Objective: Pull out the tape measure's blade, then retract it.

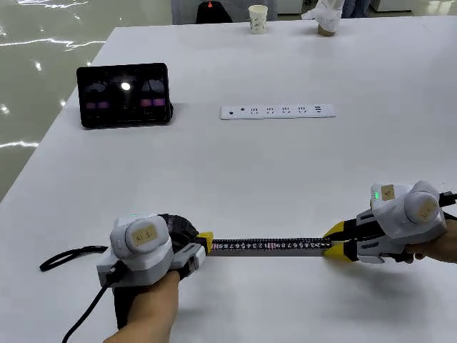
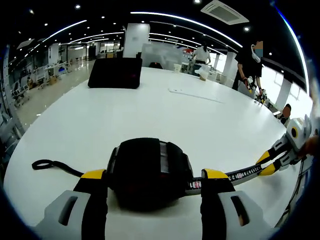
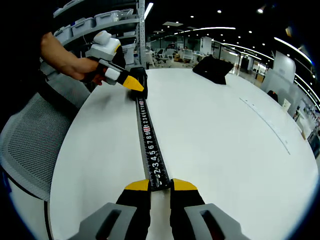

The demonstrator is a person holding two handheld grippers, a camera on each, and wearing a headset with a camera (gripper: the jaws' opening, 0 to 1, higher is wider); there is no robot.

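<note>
A black tape measure case (image 2: 149, 170) lies near the front of the white table (image 1: 285, 179), and my left gripper (image 2: 155, 175) is shut on its two sides. The same case (image 1: 180, 230) shows behind that gripper (image 1: 187, 251) in the head view. Its black wrist strap (image 1: 68, 256) trails to the left. The dark blade (image 1: 270, 245) with white numbers runs flat along the table to the right. My right gripper (image 1: 334, 243) is shut on the blade's end (image 3: 158, 184). The blade (image 3: 149, 145) stretches away toward the left gripper (image 3: 133, 82).
A black tablet (image 1: 124, 94) stands at the back left. A white power strip (image 1: 277, 111) lies mid-table. A paper cup (image 1: 258, 18) and a crumpled white item (image 1: 326, 17) sit at the far edge. People stand beyond the table (image 2: 252, 65).
</note>
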